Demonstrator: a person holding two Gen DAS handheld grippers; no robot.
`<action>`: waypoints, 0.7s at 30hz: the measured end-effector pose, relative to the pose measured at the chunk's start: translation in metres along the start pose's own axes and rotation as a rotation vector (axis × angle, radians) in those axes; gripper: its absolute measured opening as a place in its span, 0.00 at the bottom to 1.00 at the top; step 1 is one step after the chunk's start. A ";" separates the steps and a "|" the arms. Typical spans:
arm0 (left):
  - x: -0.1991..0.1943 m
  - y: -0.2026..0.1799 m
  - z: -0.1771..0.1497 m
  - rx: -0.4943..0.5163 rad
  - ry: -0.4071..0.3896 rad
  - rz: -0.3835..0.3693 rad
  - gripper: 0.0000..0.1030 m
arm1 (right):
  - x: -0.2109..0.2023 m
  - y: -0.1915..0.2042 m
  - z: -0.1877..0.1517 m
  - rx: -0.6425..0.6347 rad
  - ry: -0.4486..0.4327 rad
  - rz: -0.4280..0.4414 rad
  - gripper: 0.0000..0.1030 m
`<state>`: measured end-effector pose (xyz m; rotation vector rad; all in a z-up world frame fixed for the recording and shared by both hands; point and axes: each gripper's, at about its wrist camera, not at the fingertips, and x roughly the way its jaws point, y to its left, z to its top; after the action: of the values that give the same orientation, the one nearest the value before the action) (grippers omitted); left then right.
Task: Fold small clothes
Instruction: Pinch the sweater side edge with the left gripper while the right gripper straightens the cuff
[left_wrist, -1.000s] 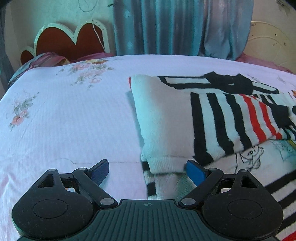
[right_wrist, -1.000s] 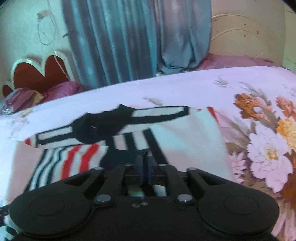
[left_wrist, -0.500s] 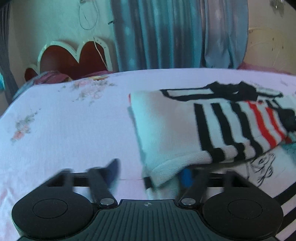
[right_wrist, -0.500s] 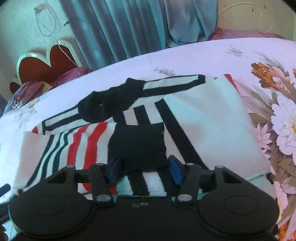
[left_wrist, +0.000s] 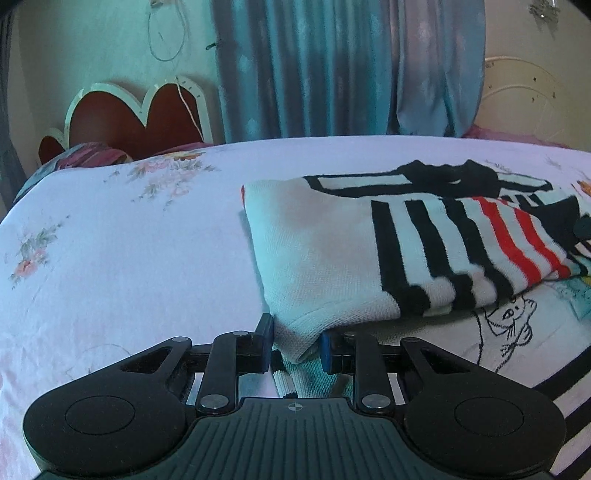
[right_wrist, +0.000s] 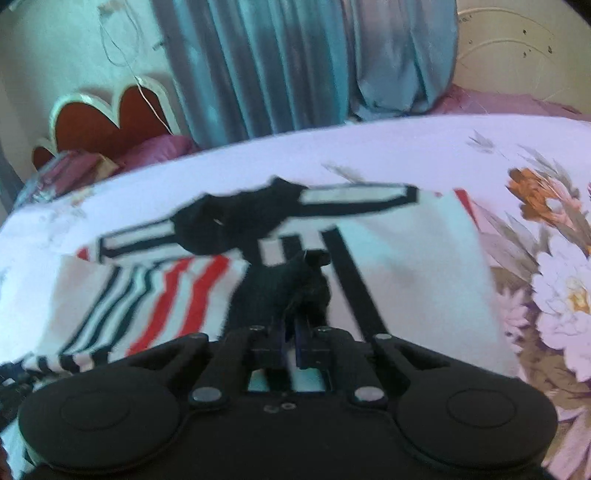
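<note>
A white knitted sweater (left_wrist: 332, 251) with black and red stripes lies partly folded on the bed, sleeves laid across its body. In the left wrist view my left gripper (left_wrist: 295, 345) has its jaws closing on the white sleeve cuff (left_wrist: 299, 332), which fills the gap between the blue pads. A line-drawn cat (left_wrist: 509, 325) shows on the body below the sleeve. In the right wrist view my right gripper (right_wrist: 291, 332) is shut on the black cuff (right_wrist: 291, 284) of the striped sleeve, and the fabric bunches up just ahead of the pads. The sweater (right_wrist: 406, 266) spreads out behind it.
The sweater rests on a pale floral bed sheet (left_wrist: 129, 258), with bare sheet to its left. A large flower print (right_wrist: 561, 288) covers the sheet on the right. A scalloped red headboard (left_wrist: 129, 118), pillows (left_wrist: 92, 158) and blue curtains (left_wrist: 314, 66) stand at the back.
The left jaws came in from wide open onto the white cuff. The right jaws opened over the black cuff, then shut on it and bunched it up.
</note>
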<state>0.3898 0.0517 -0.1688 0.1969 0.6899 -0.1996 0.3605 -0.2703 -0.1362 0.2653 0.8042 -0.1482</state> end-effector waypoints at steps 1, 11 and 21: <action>0.000 0.000 0.000 -0.001 0.002 -0.001 0.24 | 0.002 -0.003 0.000 0.008 0.018 0.007 0.17; 0.000 -0.005 0.003 0.014 0.014 0.019 0.24 | 0.032 -0.019 0.016 0.137 0.013 0.056 0.30; 0.003 -0.010 0.000 0.029 0.021 0.040 0.24 | 0.024 -0.026 0.003 0.016 -0.009 -0.040 0.07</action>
<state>0.3892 0.0423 -0.1720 0.2410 0.7036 -0.1692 0.3731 -0.2966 -0.1565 0.2635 0.7995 -0.1931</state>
